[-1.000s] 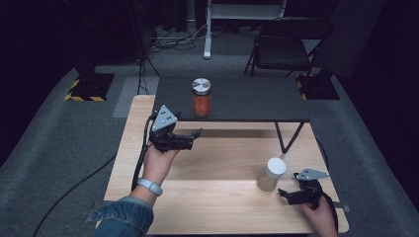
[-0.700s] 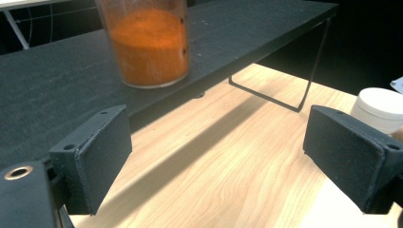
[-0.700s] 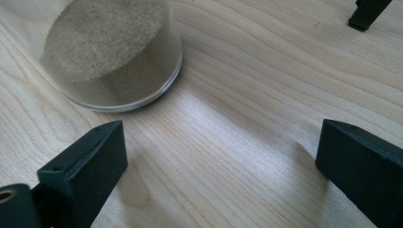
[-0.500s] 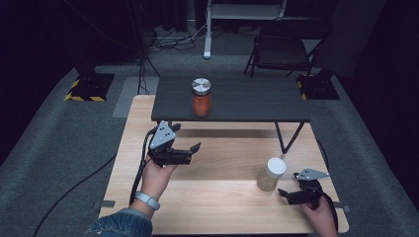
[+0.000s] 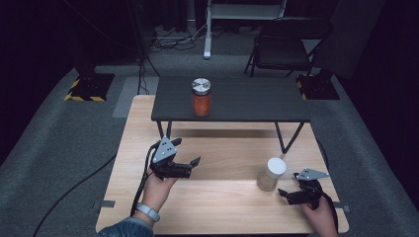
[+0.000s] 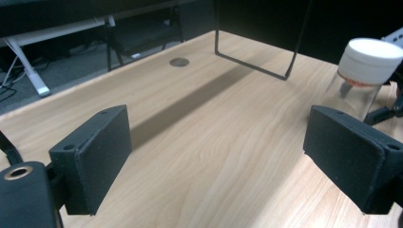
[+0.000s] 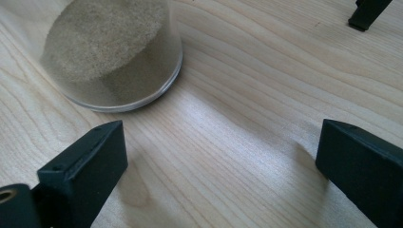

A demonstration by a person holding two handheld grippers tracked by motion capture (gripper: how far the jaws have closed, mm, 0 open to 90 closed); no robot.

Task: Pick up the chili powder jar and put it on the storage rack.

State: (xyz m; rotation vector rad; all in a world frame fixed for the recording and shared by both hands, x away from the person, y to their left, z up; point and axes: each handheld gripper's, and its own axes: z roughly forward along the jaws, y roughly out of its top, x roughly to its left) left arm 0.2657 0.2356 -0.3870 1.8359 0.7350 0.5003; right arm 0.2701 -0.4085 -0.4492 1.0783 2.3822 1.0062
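Left gripper (image 5: 190,165) lowered | white-lidded jar (image 5: 272,174): sand | silver-lidded jar (image 5: 201,97): orange

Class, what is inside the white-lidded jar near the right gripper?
The jar holds a tan, sand-like powder, filling its lower part. The white lid covers the top, hiding anything directly beneath it.

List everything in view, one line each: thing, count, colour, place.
jar with white lid: 1, clear, tan powder inside, on wooden table near right gripper
jar with silver lid: 1, orange contents, on black shelf
black shelf: 1, standing across the far part of the table
wooden table: 1, light wood
chair: 1, black, on the floor beyond
left gripper: 1, black, open, nothing between jaws
right gripper: 1, black, open beside white-lidded jar
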